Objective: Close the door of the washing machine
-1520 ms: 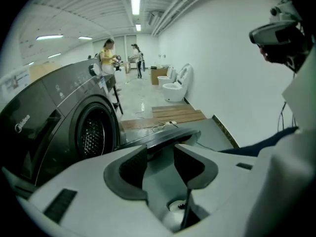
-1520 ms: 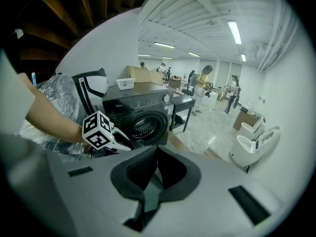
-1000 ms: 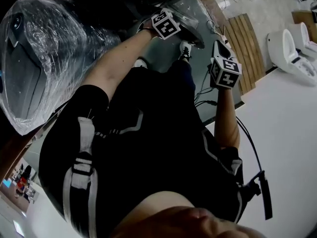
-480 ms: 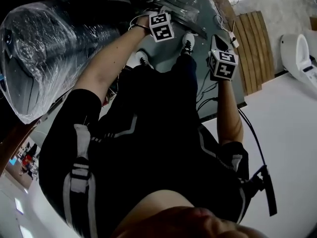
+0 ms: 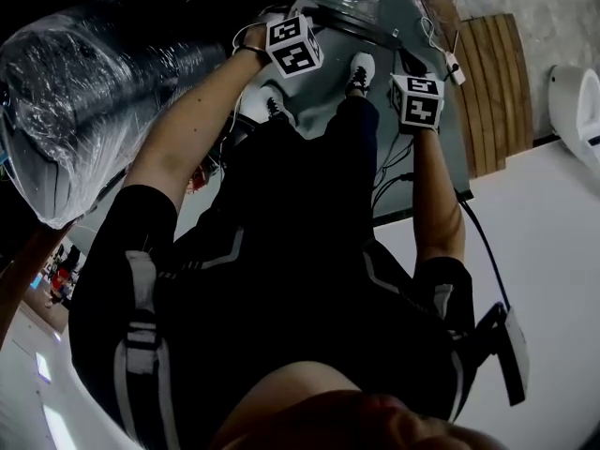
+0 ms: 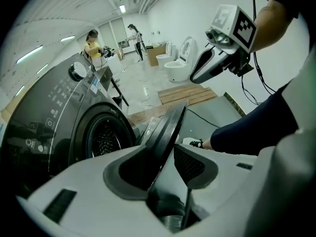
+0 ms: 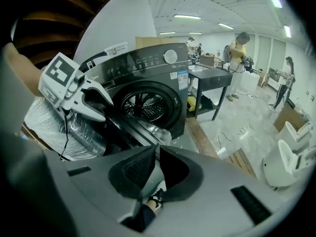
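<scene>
The dark grey washing machine (image 7: 148, 70) stands with its round drum opening (image 7: 143, 105) uncovered. Its door (image 6: 168, 127) hangs open and shows edge-on in the left gripper view. My left gripper (image 6: 165, 154) has its jaws wide apart around the door's rim; the rim lies against the left pad, with a gap at the right pad. From the right gripper view, the left gripper (image 7: 106, 107) hovers just over the door (image 7: 140, 130). My right gripper (image 7: 157, 164) is off to the side in the air, its jaws opening to a narrow slit with nothing between them.
A plastic-wrapped appliance (image 5: 84, 92) lies beside the machine. A wooden pallet (image 5: 487, 82) and white toilets (image 6: 175, 65) are on the floor beyond. A black table (image 7: 212, 83) and standing people (image 7: 239, 58) are further back. Cables run across the floor near my shoe (image 5: 361, 68).
In the head view both grippers have moved further from me, down toward the floor and the door. The right one dropped more; the left shifted slightly left.
</scene>
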The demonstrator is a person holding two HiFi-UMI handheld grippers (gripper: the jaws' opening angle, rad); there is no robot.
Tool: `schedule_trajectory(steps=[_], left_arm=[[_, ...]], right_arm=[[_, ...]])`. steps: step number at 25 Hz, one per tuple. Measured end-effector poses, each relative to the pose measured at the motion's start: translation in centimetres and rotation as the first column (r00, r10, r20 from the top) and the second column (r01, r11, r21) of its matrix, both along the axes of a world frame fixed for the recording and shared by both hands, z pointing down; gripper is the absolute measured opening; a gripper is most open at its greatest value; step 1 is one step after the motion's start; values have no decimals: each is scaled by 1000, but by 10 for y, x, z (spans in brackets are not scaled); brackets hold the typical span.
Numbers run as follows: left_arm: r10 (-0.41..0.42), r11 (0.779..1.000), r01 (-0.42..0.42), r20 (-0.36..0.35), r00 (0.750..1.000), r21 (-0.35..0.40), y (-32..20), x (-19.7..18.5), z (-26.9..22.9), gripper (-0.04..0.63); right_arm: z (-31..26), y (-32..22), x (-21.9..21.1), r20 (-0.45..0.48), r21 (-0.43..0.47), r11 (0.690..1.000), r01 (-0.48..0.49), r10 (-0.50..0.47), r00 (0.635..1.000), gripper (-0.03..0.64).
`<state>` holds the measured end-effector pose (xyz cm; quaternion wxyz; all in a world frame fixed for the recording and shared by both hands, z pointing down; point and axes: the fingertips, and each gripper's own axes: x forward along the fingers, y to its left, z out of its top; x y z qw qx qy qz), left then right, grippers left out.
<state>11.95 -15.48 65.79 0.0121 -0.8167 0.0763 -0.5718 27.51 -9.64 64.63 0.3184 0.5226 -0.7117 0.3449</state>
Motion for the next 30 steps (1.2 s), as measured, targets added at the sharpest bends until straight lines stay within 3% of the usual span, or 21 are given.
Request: schedule_trajectory(steps=[6,12,24,30], left_arm=[[-69,998,69,-2,998,10,-22,5,-1,172],[-144,988,144,-14,990,55,-48,10,-3,167],[-260,960,265,-61,964,88,-86,12,-5,163],[-292,951,296,-50,955,88,-97,12,-6,163]], right_arm=[[42,-16,9,-2,-36,999,40,-40,999,92],[82,-35,28,-24,-75,997,21,-23,999,153],[130,-109,36,-31,-102,994,40,-43,999,163],[152,-140,29,-21,-106,993,48,-51,999,163]])
